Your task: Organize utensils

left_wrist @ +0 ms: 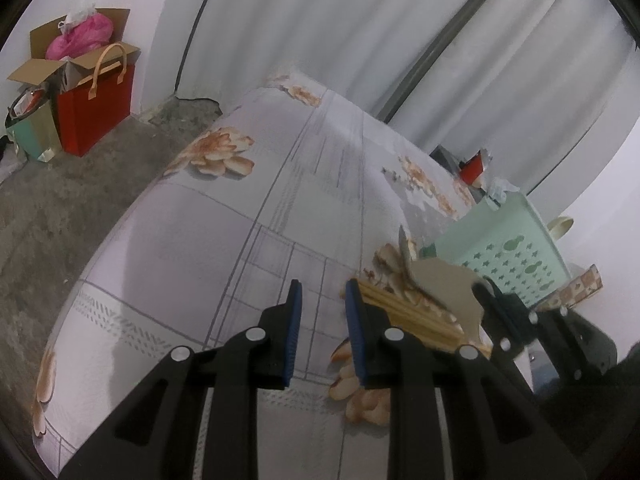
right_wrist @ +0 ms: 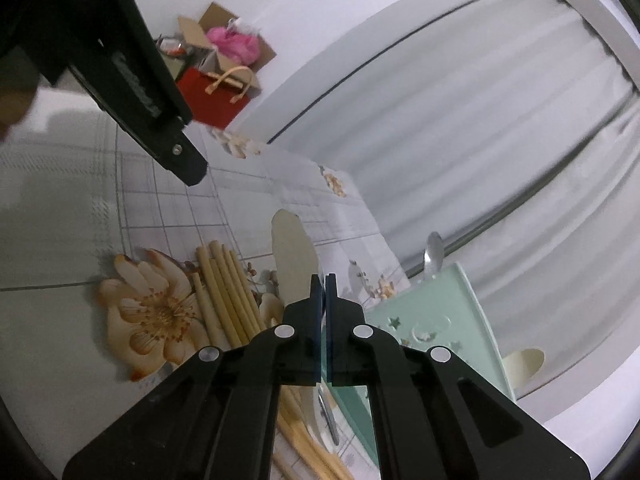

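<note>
While the right gripper point(right_wrist: 324, 280) hangs clenched on nothing, the left gripper point(left_wrist: 322, 292) stands parted and empty over the floral tablecloth point(left_wrist: 224, 240). Pale bamboo chopsticks point(right_wrist: 224, 292) lie near the mint-green perforated plastic basket point(right_wrist: 432, 320) by the table's edge.

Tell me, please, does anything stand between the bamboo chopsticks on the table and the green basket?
Yes: a flat wooden spatula lies on the table between the chopsticks and the green basket. The right gripper, shut and empty, also hangs above that gap.
</note>
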{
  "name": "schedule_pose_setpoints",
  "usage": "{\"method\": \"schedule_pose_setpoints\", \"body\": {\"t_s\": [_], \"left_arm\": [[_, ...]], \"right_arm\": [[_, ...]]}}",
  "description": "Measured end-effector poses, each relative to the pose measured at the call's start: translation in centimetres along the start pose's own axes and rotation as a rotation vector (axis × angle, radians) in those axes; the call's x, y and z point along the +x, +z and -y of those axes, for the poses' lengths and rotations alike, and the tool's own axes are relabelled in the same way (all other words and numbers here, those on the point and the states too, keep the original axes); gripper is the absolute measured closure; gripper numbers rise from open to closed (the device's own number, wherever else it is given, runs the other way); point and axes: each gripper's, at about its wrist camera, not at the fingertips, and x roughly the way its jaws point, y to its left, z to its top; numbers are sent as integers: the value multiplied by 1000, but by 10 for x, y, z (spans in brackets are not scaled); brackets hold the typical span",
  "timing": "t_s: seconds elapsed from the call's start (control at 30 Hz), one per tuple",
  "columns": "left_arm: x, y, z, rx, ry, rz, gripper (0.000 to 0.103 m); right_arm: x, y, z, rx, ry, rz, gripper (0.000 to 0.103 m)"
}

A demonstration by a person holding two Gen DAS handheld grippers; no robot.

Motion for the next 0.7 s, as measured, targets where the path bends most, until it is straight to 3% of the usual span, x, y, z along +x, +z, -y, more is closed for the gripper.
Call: {"method": "schedule_pose_setpoints", "body": {"t_s": [0.23, 0.37, 0.7], "left_arm": [[6, 10, 8, -30, -59, -15, 80], [16, 18, 12, -84, -128, -49, 73], [51, 38, 31, -61, -152, -96, 70]], "right_arm": [[-9, -6, 32, 143, 37, -11, 103], [-9, -13, 56, 272, 69, -35, 103], [-16, -31, 84, 479, 91, -73, 103]]}}
